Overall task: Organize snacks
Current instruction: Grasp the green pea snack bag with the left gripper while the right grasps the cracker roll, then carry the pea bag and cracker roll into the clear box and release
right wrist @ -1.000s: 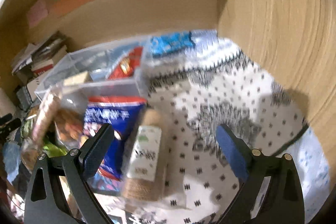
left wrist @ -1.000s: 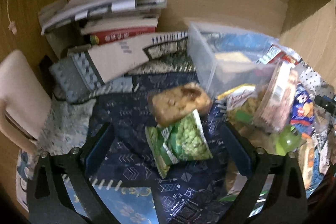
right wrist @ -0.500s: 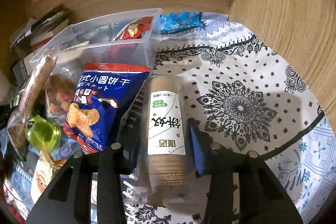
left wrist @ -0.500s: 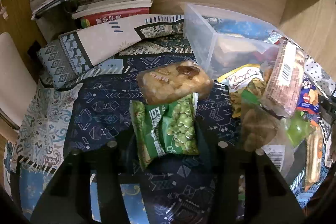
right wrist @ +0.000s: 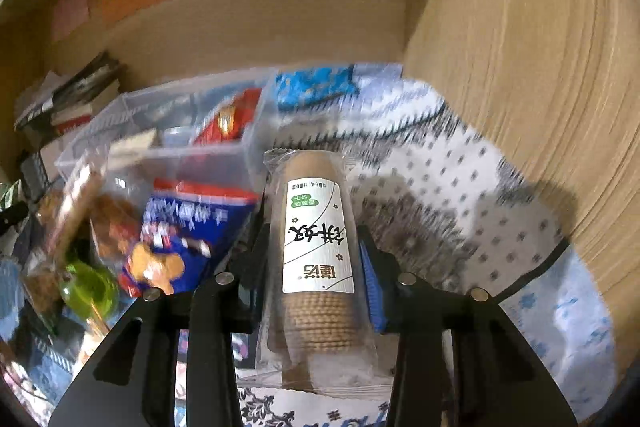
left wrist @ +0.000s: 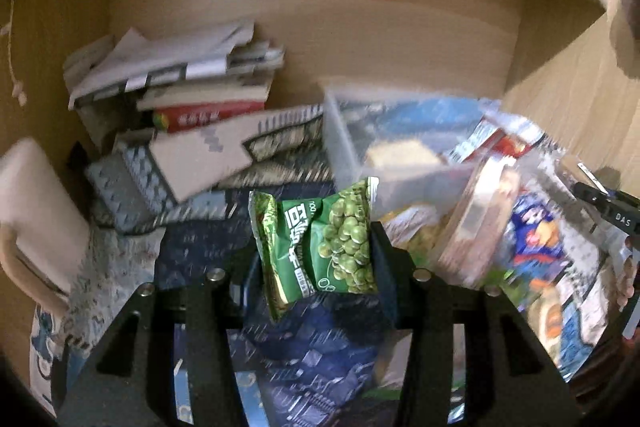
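Clamping a green pea packet (left wrist: 320, 247) between its jaws above the dark patterned cloth (left wrist: 312, 347), the left gripper (left wrist: 316, 259) matches the right gripper (right wrist: 316, 267), pinched around a biscuit sleeve (right wrist: 316, 251) beside the clear bin (right wrist: 168, 131).

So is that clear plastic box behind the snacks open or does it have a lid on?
Open. The clear plastic box shows a bare rim with no lid, and a red packet sticks up out of it.

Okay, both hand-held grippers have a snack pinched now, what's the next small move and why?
Probably carry the green pea bag and the biscuit roll toward the clear bin: each is clamped in its hand-held gripper, and the bin already holds snacks.
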The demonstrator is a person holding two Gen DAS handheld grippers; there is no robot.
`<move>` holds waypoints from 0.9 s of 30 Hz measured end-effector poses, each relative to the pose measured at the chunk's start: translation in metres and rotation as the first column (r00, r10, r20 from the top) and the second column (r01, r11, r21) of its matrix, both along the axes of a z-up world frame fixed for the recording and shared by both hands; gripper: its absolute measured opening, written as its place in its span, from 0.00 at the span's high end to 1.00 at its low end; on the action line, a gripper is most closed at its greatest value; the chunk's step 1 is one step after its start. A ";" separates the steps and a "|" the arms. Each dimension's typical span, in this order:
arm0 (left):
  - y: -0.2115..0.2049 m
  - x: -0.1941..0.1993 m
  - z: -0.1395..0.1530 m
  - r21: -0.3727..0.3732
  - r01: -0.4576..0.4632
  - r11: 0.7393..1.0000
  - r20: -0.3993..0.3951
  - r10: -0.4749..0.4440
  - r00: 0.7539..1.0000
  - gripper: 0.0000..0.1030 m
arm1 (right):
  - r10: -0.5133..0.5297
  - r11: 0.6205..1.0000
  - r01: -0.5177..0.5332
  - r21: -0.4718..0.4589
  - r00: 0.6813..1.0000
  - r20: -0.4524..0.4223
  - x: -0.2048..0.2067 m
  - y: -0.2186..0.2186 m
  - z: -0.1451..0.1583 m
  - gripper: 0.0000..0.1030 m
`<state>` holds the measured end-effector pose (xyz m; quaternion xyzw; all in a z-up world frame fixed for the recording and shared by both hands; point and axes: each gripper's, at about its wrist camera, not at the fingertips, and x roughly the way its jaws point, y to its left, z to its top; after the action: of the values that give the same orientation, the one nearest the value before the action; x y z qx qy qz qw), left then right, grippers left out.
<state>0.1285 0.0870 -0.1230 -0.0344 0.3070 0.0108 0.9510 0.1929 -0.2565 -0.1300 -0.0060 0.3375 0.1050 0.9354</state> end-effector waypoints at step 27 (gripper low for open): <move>-0.040 0.108 0.048 -0.007 0.098 0.995 0.048 -0.098 0.994 0.53 | 0.251 0.967 -0.255 0.010 0.958 0.137 0.058 0.102 0.061 0.65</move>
<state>0.2365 0.0469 -0.0746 -0.0241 0.2856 -0.0382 0.9573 0.2512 -0.1548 -0.0686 -0.0434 0.2687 0.2276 0.9349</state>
